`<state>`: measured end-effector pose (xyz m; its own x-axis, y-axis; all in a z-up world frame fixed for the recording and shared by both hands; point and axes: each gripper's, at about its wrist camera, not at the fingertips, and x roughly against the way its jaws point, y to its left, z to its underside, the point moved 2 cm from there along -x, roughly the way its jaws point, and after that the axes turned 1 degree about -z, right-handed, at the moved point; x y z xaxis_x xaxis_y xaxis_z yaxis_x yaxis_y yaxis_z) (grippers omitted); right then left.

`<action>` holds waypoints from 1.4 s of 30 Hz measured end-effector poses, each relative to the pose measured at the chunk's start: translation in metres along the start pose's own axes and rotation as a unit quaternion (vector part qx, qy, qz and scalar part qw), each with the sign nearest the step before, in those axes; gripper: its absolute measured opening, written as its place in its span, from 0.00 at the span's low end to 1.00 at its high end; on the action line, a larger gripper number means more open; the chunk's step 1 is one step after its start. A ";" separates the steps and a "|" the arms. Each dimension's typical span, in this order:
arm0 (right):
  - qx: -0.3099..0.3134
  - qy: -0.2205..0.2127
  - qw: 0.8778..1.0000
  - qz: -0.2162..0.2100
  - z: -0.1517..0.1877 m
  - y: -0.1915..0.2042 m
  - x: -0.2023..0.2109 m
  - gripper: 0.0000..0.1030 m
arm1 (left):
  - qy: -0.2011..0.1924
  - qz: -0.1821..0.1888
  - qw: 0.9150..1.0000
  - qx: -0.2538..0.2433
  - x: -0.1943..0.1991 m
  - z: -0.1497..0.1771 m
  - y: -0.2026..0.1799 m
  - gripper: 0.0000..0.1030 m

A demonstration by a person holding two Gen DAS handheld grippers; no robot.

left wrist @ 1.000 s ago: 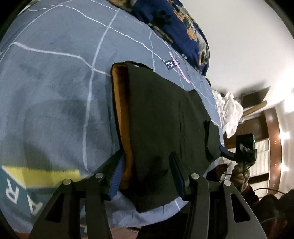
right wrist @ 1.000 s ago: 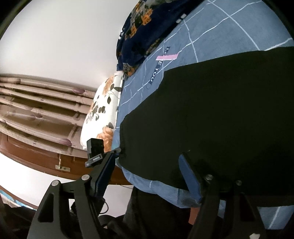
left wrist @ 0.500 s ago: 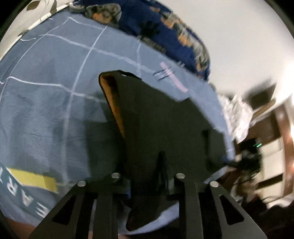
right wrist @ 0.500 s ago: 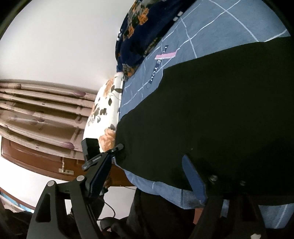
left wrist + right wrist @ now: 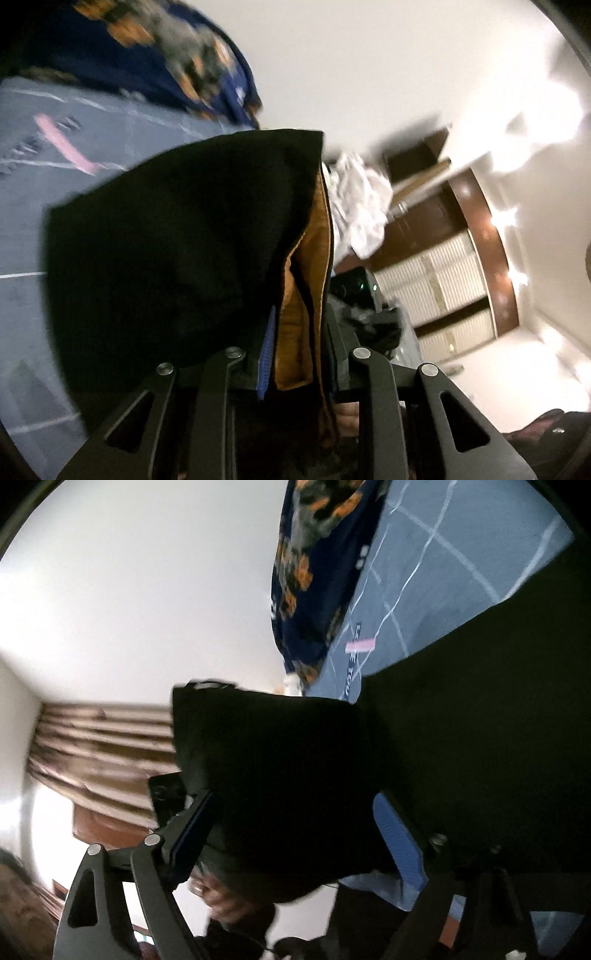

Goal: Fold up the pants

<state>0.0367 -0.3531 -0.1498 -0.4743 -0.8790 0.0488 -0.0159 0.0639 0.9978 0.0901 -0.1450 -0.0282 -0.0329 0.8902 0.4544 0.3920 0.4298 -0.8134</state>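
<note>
My left gripper (image 5: 295, 354) is clamped tight on cloth. My right gripper (image 5: 295, 830) is spreading its jaws wide, fabric lying loose between.

Setting: bedroom in a home. Evidence, placed relative to the grippers:

- Bed surface ahead and to the left of the left gripper: blue-grey bedsheet (image 5: 33, 229) with thin white grid lines and a pink stripe. The same sheet lies ahead-right of the right gripper (image 5: 436, 590).
- Dark blue floral blanket (image 5: 155, 59) bunched at the far edge of the sheet, against a plain white wall (image 5: 351, 66).
- Ahead-right of the left gripper: dark wooden wardrobe (image 5: 447, 266) with pale panelled doors; crumpled white cloth (image 5: 362, 199) in front of it.
- Left of the right gripper: brownish pleated curtain (image 5: 99, 746).
- Image blurred; finer detail not readable.
</note>
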 end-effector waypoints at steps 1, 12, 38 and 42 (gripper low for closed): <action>-0.010 -0.005 1.000 -0.005 -0.002 -0.004 0.004 0.85 | 0.007 -0.002 1.000 0.009 -0.016 0.000 0.005 0.25; -0.054 -0.016 0.998 0.008 -0.016 -0.036 0.014 0.89 | -0.014 -0.010 0.999 0.051 -0.009 -0.008 0.024 0.58; -0.015 -0.087 0.979 0.183 -0.028 -0.058 0.145 0.14 | 0.013 -0.168 0.985 0.048 -0.025 0.043 0.071 0.66; 0.026 -0.084 0.979 0.183 -0.029 -0.036 0.139 0.14 | 0.014 -0.186 0.982 0.030 -0.030 0.044 0.069 0.66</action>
<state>-0.0035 -0.4914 -0.1777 -0.5950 -0.7021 0.3912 0.1400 0.3887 0.9107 0.0781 -0.1356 -0.1136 -0.1378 0.6653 0.7337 0.3034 0.7335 -0.6082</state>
